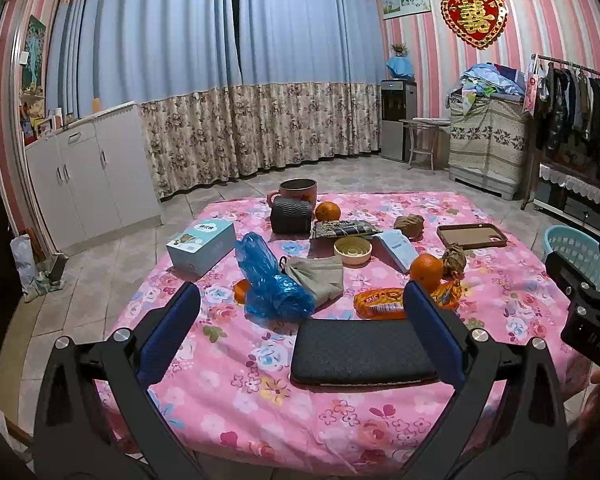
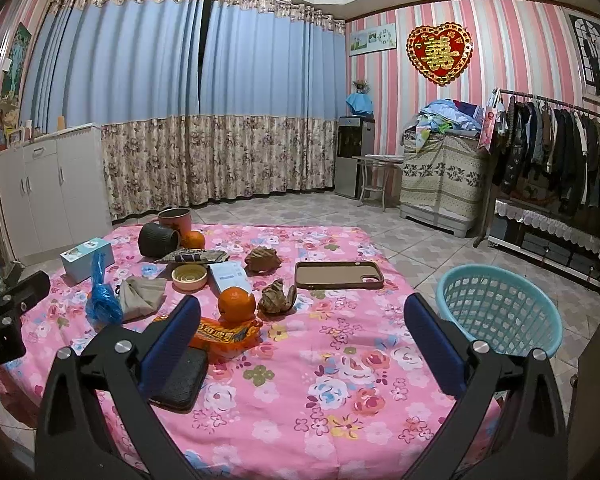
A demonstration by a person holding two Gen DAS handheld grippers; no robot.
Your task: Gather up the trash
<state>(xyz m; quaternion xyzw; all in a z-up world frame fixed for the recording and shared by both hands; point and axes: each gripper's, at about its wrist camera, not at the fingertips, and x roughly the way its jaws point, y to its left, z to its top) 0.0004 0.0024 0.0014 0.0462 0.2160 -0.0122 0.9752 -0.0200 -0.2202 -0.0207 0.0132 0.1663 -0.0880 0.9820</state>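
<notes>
My left gripper (image 1: 302,294) hovers open and empty over the near side of the pink floral table (image 1: 228,392). Just beyond its fingers lie a crumpled blue plastic bag (image 1: 270,280) and an orange snack wrapper (image 1: 382,303). Two crumpled brown paper balls (image 1: 409,225) (image 1: 454,258) sit farther right, and a dark flattened wrapper (image 1: 346,229) lies mid-table. My right gripper (image 2: 302,308) is also open and empty above the table's right half, with the snack wrapper (image 2: 224,334) by its left finger. A teal mesh basket (image 2: 500,312) stands on the floor off the table's right edge.
Also on the table are a black pad (image 1: 360,354), two oranges (image 1: 426,270) (image 1: 327,211), a brown phone case (image 1: 471,236), a cream bowl (image 1: 353,250), a grey cloth pouch (image 1: 320,278), a tissue box (image 1: 200,246), a white packet (image 1: 396,249) and two mugs (image 1: 294,206).
</notes>
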